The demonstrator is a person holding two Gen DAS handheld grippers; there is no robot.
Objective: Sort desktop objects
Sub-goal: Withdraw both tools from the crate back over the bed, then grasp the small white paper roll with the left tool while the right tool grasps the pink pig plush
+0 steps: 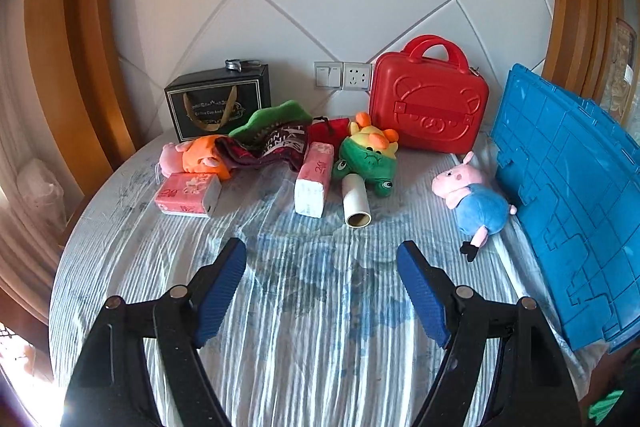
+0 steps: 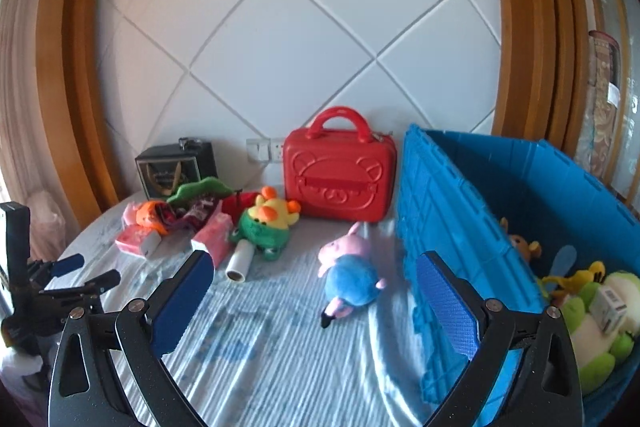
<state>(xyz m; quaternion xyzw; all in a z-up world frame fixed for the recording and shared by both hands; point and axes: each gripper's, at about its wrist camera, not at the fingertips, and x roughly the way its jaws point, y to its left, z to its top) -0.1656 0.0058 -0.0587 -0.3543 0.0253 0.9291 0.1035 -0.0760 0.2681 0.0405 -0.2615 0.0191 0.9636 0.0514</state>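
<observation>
Both grippers hang with jaws spread and empty: the left gripper (image 1: 322,259) faces the paper roll (image 1: 355,200) just ahead; beyond the right gripper (image 2: 312,267), the pig plush (image 2: 347,271) lies beside the blue crate (image 2: 460,187). I'd say they're approaching; next, one closes on a toy.

Both wrist views look down along the bed toward the wall, sharing the red case (image 1: 428,103) (image 2: 340,179).

Pig plush (image 1: 472,199) lies between roll (image 1: 356,201) and crate (image 1: 572,187).
</observation>
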